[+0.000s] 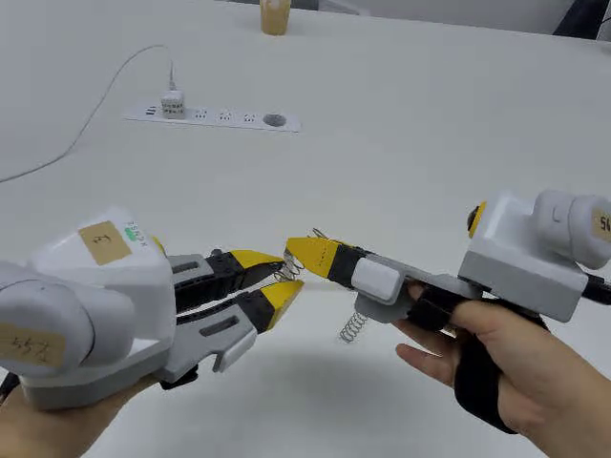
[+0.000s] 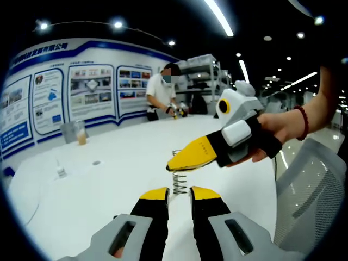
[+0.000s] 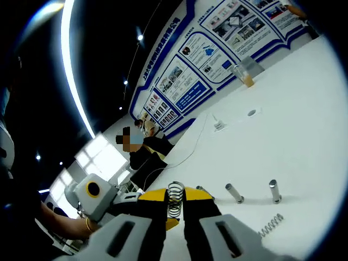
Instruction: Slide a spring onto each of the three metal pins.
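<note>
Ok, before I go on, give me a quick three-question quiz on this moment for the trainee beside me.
1. True or false: the two metal pins beside the right claw already carry springs.
2. Where does the spare spring lie? A) on a pin B) on the table C) in a claw
3. Fill in: the left claw and the right claw meet tip to tip on one shared ____.
Key: 1 false, both of those pins are bare. 2 B. 3 spring.
</note>
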`<control>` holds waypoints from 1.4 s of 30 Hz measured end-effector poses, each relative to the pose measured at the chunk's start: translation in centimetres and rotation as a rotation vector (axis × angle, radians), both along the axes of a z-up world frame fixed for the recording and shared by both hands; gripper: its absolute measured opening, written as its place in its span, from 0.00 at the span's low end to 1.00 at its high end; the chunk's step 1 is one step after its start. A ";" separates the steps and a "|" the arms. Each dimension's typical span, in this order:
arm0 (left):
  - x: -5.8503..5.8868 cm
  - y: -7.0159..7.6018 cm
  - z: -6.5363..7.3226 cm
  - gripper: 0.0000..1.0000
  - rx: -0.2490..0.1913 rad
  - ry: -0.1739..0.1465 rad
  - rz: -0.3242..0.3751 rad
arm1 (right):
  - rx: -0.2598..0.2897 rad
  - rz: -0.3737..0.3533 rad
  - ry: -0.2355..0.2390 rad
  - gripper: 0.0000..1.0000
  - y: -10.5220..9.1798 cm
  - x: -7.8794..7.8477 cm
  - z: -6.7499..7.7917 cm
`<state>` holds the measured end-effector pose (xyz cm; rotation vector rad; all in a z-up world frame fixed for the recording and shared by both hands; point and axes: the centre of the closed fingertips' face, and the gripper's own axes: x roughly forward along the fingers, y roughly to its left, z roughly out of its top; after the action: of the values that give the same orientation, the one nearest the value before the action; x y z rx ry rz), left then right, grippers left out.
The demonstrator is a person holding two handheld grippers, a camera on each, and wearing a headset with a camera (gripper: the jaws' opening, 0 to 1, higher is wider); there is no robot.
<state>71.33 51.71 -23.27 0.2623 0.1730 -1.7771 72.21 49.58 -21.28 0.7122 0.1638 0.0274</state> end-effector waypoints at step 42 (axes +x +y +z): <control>0.5 2.0 -5.1 0.55 0.194 0.089 0.071 | -0.573 -0.014 0.147 0.12 -4.4 4.9 -4.3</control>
<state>71.83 53.68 -28.39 0.3118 0.4149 -1.7041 77.15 45.21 -25.58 0.1428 0.2927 -0.0832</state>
